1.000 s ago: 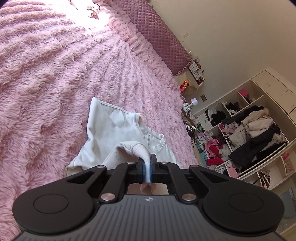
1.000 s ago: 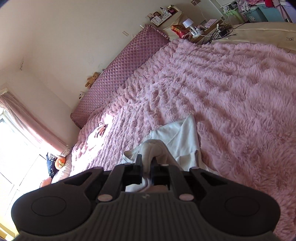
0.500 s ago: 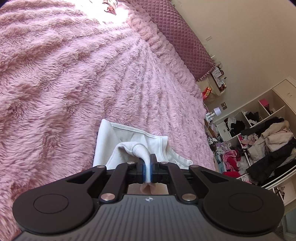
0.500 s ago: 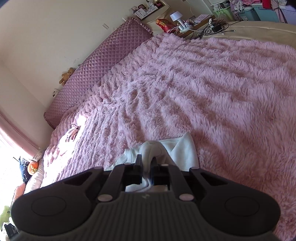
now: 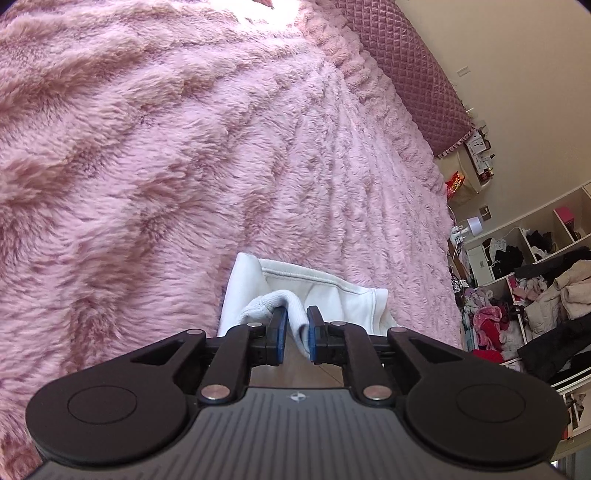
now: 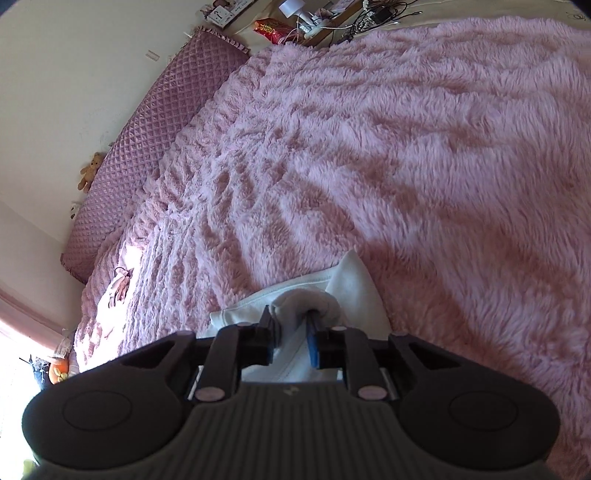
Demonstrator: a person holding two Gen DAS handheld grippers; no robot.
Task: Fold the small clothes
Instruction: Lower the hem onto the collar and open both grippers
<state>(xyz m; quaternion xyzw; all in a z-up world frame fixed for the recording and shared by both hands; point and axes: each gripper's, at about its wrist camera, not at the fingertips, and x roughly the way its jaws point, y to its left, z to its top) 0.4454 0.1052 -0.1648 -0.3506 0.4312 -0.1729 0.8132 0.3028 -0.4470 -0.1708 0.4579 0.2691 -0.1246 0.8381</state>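
Both grippers have been travelling lower and closer to the fluffy pink blanket (image 5: 184, 166), and their jaws have just been parting. Earlier each was clamped tight on a bunched edge of the white garment (image 5: 332, 295); now a fold of that cloth is still sitting between the blue pads of each, but gaps are showing beside it and the pads are no longer pressing it.

From the left wrist camera, the left gripper (image 5: 294, 328) is sitting at 6 o'clock, slightly open, with the garment spreading over the blanket just beyond it towards 12 o'clock. A stitched hem is running along its far edge. Nothing is standing between the gripper and the cloth.

From the right wrist camera, the right gripper (image 6: 291, 328) is likewise slightly open around a rolled white fold, with the garment (image 6: 354, 288) lying just ahead of it at 1 o'clock.

Only the left view is showing open shelves (image 5: 535, 288) crammed with clothes at 3 o'clock, and a white lamp (image 5: 474, 224) beside them. Only the right view is showing a teddy bear (image 6: 90, 171) at 10 o'clock, a small pink item (image 6: 120, 286) lying in a sunlit patch of blanket at 9 o'clock, and tangled cables (image 6: 373, 14) at 12 o'clock. Both views are taking in the quilted purple headboard (image 6: 155, 140) and a red snack bag (image 6: 271, 27).
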